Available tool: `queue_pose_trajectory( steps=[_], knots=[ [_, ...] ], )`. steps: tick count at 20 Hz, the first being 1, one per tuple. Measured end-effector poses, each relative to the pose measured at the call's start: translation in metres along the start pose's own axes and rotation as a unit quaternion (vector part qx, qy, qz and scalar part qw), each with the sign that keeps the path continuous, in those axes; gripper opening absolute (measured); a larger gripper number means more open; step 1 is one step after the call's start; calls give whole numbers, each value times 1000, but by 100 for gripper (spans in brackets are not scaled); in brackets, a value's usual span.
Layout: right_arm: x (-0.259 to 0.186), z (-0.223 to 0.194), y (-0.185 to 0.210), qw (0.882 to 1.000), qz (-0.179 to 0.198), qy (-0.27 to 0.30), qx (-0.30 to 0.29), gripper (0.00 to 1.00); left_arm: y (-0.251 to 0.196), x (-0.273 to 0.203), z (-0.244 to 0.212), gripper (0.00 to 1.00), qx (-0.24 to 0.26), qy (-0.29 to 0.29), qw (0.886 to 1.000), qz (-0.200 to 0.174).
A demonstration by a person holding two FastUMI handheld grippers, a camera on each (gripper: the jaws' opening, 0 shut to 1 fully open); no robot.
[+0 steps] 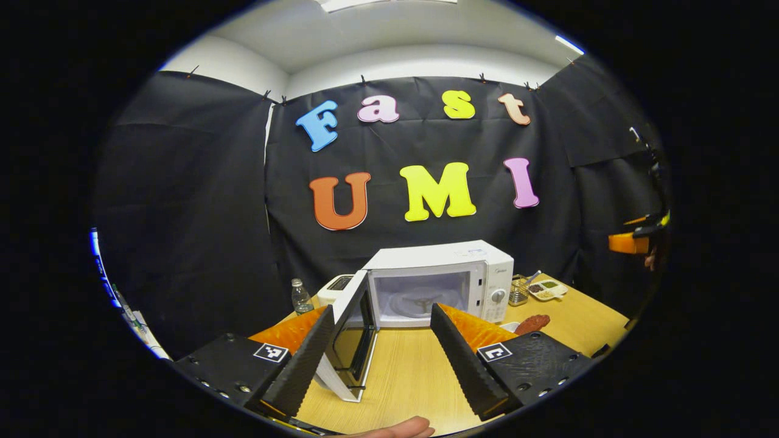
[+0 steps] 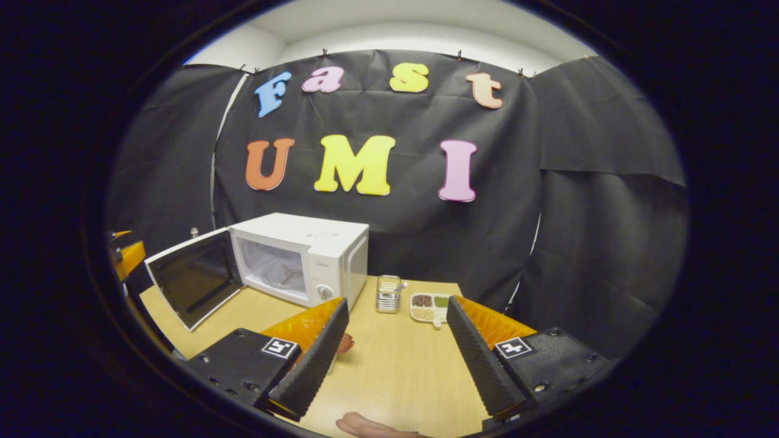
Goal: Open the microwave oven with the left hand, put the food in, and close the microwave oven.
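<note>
Both grippers hold their fingers apart on nothing: the left gripper (image 1: 377,359) at lower centre, the right gripper (image 2: 395,356) likewise in its view. The food (image 1: 532,323), a reddish lump, lies on the table (image 1: 414,377) right of centre, beside the microwave (image 1: 441,283). The right one should probably close on it gently. The door (image 1: 350,331) stands open; inside is a bare turntable. Behind, a tray (image 2: 429,306) holds small portions.

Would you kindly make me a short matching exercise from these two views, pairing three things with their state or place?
Things:
1. microwave door
2. left claw
3. water bottle

States or places:
A. left of the microwave
B. open, holding nothing
C. swung wide open

Pairs: 1-C, 2-B, 3-A
</note>
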State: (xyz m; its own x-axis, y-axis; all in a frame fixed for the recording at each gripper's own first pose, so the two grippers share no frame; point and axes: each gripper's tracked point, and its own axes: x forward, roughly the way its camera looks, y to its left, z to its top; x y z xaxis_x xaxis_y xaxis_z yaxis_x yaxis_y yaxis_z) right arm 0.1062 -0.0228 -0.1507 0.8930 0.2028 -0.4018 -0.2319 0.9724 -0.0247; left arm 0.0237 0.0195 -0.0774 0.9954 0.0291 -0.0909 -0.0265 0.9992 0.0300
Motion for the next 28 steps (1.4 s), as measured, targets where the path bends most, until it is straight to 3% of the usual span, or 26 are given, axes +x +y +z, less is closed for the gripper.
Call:
queue_pose_trajectory(
  steps=[1, 3, 5, 6, 7, 8, 9, 10, 11, 12, 13, 16, 17, 18, 19, 21, 23, 24, 27, 28],
  knots=[
    [14, -11, 5, 999, 20, 25, 5, 95, -4, 6, 10, 97, -4, -4, 1000, 0],
    [36, -32, 15, 995, 65, 76, 21, 100, -14, 16, 26, 97, -13, -10, 1000, -6],
    [60, -52, 22, 987, 97, 121, 49, 94, -25, 24, 41, 96, -25, -17, 999, -16],
    [71, -60, 26, 982, 110, 142, 63, 100, -30, 29, 48, 97, -29, -22, 999, -22],
    [81, -67, 29, 976, 122, 160, 79, 100, -35, 32, 53, 96, -32, -26, 999, -27],
    [91, -76, 32, 970, 132, 179, 95, 87, -39, 35, 58, 97, -32, -29, 999, -32],
    [102, -85, 37, 963, 145, 200, 111, 96, -43, 37, 60, 97, -33, -31, 998, -34],
    [111, -94, 40, 955, 155, 220, 127, 82, -45, 40, 63, 97, -34, -33, 998, -35],
    [122, -102, 44, 947, 167, 236, 143, 81, -48, 42, 64, 97, -36, -33, 998, -35],
    [132, -109, 48, 939, 178, 251, 157, 89, -52, 44, 64, 97, -39, -33, 998, -37],
    [141, -120, 52, 930, 187, 268, 169, 75, -56, 46, 63, 97, -43, -32, 998, -40],
    [153, -148, 69, 900, 225, 315, 202, 70, -67, 47, 58, 97, -53, -25, 997, -50],
    [156, -152, 74, 890, 240, 323, 213, 81, -69, 47, 59, 97, -54, -26, 997, -53],
    [157, -156, 79, 882, 255, 329, 221, 78, -70, 48, 58, 97, -53, -26, 997, -53],
    [159, -160, 85, 874, 269, 334, 229, 65, -68, 47, 57, 97, -51, -26, 997, -52],
    [162, -164, 95, 857, 293, 341, 251, 53, -67, 47, 58, 97, -50, -28, 997, -51],
    [160, -164, 100, 846, 297, 347, 276, 26, -71, 47, 56, 97, -50, -26, 997, -56],
    [159, -162, 99, 853, 298, 342, 259, 11, -72, 46, 53, 97, -48, -23, 997, -60],
    [152, -145, 93, 882, 277, 311, 218, 8, -70, 40, 54, 97, -42, -29, 996, -66],
    [144, -138, 91, 893, 270, 299, 202, 0, -69, 37, 53, 97, -45, -31, 996, -69]
  ],
)
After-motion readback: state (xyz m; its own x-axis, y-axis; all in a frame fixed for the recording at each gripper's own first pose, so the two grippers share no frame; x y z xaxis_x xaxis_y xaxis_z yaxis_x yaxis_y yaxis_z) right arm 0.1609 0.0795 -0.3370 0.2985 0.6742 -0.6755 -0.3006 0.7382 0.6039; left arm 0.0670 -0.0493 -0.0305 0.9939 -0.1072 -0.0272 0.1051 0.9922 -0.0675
